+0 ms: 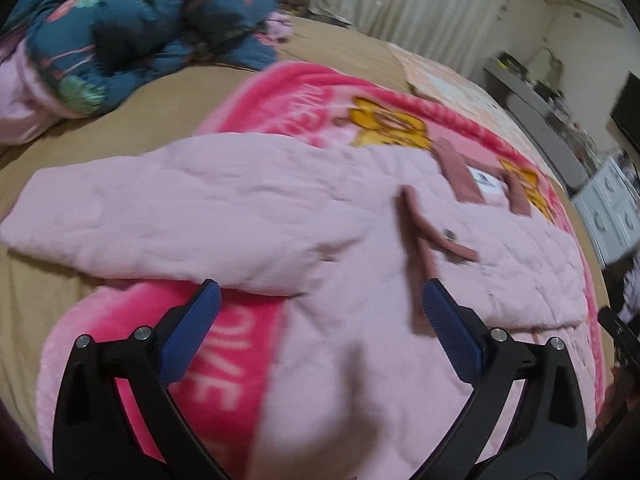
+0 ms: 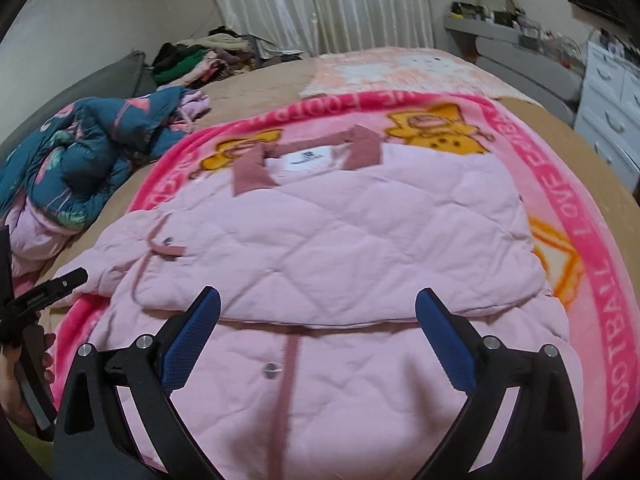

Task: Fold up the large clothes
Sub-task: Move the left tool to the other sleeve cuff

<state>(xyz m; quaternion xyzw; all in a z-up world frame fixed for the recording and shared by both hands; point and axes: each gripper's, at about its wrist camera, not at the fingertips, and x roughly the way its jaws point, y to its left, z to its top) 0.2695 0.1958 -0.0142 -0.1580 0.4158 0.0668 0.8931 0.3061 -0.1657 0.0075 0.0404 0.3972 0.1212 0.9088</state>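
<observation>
The pink quilted jacket (image 2: 340, 240) lies in the middle of the right wrist view, spread on a bright pink blanket (image 2: 592, 280) that covers the bed (image 2: 560, 136). Its collar sits toward the top of the frame. One side has been brought across the body: a quilted panel lies over the front, its lower edge running across just above the fingertips, with the dark pink front strip and a snap showing below it. In the left wrist view the other sleeve (image 1: 132, 208) stretches out toward the left of the frame, unfolded. So the fold looks partly done: one side is in, while that sleeve and the final halving of the body seem left to do. The left hand-held gripper (image 1: 320, 300) hangs above the lower part of the jacket with its fingers spread wide and nothing between them. The right hand-held gripper (image 2: 318, 304) is likewise spread wide and empty above the hem area. A crumpled dark blue patterned garment (image 2: 88, 152) waits at the left of the bed, apparently unfolded.
</observation>
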